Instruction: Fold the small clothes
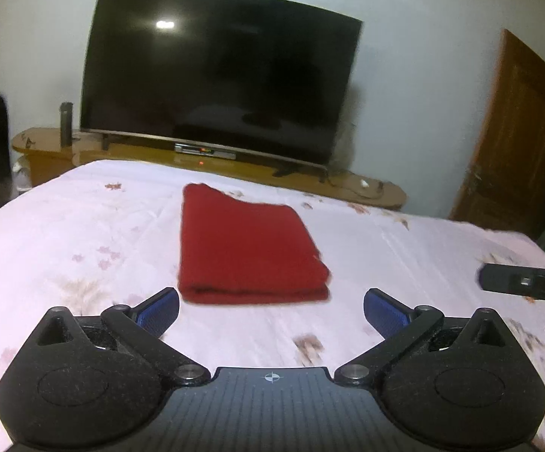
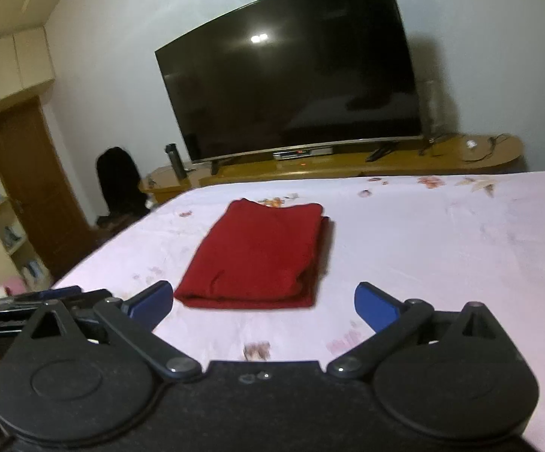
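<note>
Bed sheet (image 1: 84,233) wide around folded red cloth (image 1: 248,245); left gripper (image 1: 271,312), right gripper (image 2: 264,303) spread, apart.

- We are in a home bedroom: a bed under a pale pink floral sheet (image 1: 65,233) fills the foreground.
- We see a large black curved television (image 1: 216,75) on a low glossy wooden stand (image 2: 347,167).
- We also see a brown panelled wooden door (image 1: 509,132) and cream built-in cupboards (image 2: 20,60).

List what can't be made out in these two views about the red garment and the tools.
- red garment: folded; its type and inner layers are hidden by its own top layer in both views.
- right tool: cut off by the frame's right edge in left wrist view.
- left tool: mostly hidden behind the right tool in right wrist view.
</note>
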Tool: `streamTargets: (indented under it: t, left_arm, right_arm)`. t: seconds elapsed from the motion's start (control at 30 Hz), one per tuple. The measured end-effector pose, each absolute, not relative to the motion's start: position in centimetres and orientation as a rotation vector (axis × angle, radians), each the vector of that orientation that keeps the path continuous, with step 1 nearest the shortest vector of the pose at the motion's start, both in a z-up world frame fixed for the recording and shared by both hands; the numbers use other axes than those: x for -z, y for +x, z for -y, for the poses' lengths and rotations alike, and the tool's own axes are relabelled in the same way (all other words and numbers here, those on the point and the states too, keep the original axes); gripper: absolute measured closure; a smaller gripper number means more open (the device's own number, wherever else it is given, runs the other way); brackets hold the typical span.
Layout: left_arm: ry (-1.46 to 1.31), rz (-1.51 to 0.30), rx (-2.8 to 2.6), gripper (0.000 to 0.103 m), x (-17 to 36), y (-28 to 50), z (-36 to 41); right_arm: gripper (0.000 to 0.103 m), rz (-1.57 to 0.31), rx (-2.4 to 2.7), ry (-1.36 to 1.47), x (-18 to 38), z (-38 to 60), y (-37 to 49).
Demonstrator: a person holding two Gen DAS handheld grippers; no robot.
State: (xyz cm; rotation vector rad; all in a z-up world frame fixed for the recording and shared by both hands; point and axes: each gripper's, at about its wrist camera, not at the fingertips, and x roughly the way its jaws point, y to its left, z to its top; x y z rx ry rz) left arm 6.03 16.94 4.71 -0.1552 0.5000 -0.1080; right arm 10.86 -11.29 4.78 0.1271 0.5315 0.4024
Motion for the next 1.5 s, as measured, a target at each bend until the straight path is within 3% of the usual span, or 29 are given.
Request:
streamTargets:
  t: [0.37,1.5]
  left_arm:
    - [-0.141,-0.459,0.13,0.0,-6.3,-0.3,-15.0]
    - [-0.135,-0.396,0.134,0.0,-8.4,-1.0,-13.4]
  right_arm:
    - [0.001,-0.539,-0.315,0.054,-4.4,10.3,4.9]
    - [0.001,-0.473,-0.288,0.01,-6.0,10.8,3.4]
